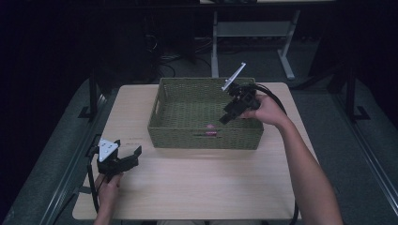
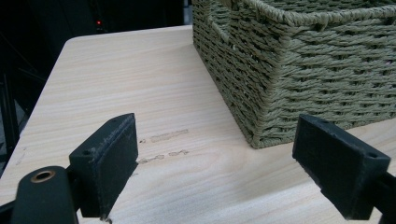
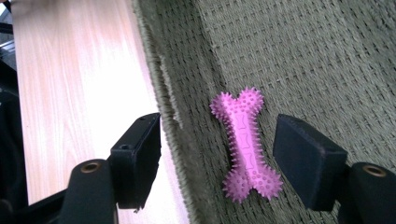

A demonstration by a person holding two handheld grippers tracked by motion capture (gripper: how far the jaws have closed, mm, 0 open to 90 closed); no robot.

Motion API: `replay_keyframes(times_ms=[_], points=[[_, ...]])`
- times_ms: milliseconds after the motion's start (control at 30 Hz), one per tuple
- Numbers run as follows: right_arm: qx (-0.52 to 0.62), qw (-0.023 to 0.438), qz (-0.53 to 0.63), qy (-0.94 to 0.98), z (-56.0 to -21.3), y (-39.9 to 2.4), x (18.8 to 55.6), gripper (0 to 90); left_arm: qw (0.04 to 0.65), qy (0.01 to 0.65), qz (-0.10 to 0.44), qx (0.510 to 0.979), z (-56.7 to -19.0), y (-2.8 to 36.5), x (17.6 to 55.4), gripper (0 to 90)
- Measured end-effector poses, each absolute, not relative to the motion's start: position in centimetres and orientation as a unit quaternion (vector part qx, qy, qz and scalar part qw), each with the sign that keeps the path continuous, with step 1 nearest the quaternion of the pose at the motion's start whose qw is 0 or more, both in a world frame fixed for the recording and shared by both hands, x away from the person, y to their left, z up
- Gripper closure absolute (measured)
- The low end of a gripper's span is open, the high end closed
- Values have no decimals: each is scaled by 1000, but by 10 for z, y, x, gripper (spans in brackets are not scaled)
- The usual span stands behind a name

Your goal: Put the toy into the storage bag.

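Right gripper (image 1: 228, 114) hangs over the right half of the green woven basket (image 1: 162, 96), jaws apart with nothing between the pads. No earlier frame here, so state only: open. The pink spiked bone toy (image 3: 246, 143) lies flat on the basket floor, close to the near wall, free of the jaws.

View differences:
- High view — the toy (image 1: 211, 126) is just a small pink speck by the near wall; shape unreadable. It does show both hands, the whole basket and the grey plate on each gripper.
- Right gripper view — shows the bone shape and its nubs clearly, lying between the lines of the two pads but below them, not touched. The basket rim (image 3: 161, 88) runs just beside the left pad, with bare surface beyond it.
- Left gripper view — the basket's outer corner (image 2: 261, 116) up close, the weave, and a few faint scuff marks (image 2: 163, 136) on the wood.

Left gripper (image 1: 123, 158) sits low at the near-left of the surface (image 1: 197, 183), well apart from the basket, jaws wide open and empty.

Surface: pale wood-grain top, basket set toward its far side. Room: dark — grey floor, a white table frame (image 1: 253, 33) and cables behind.
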State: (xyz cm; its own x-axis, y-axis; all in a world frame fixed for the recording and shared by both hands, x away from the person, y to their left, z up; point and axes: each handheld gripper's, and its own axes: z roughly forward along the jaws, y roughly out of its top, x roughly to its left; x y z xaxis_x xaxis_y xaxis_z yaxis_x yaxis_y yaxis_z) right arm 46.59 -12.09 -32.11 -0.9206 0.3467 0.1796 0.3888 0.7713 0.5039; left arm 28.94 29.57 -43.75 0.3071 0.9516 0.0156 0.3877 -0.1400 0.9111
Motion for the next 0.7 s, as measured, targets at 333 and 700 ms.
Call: replay_keyframes(times_ms=[333,700], points=[[-186,36,-286,-939,-312,-124,452,300,435,492,325,681,-438,296,289,136],[-187,32,-293,-937,-311,-132,436,266,433,491,326,682,-437,296,289,137]])
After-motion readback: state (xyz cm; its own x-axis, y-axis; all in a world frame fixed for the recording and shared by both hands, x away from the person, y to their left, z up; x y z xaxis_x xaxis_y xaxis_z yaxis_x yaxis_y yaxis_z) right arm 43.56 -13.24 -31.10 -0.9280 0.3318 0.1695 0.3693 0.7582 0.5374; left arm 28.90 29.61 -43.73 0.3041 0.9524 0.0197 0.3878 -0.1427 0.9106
